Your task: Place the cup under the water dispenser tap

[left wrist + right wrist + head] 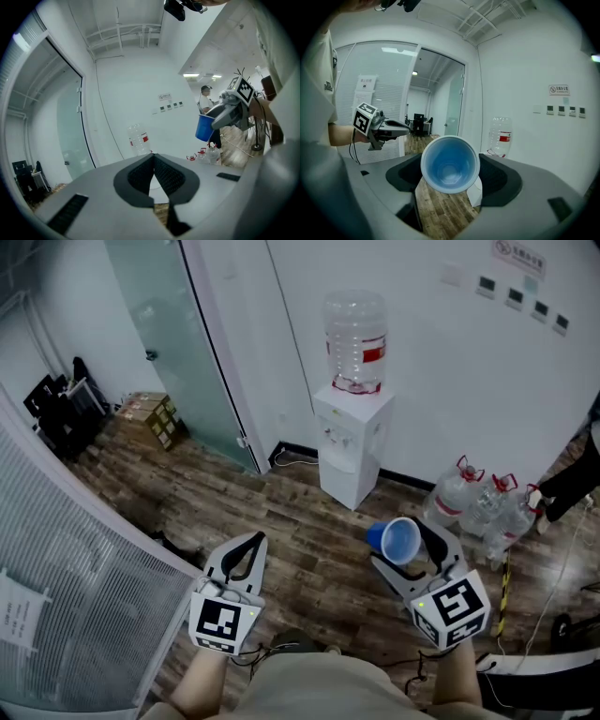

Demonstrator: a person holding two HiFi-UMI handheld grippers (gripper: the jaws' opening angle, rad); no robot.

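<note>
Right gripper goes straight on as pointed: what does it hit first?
Likely the white floor-standing water dispenser. The right gripper, holding the blue plastic cup, aims at it over wooden floor; it tilts slightly down, so floor first is possible.

Blue cup (400, 540) tilted, white dispenser (352, 442) well apart

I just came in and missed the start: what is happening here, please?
A person works with two hand-held tools. The right tool grips an empty blue cup, mouth toward the person. The left tool is shut and holds nothing. The water dispenser stands by the wall; the cup is not yet placed under it.
</note>
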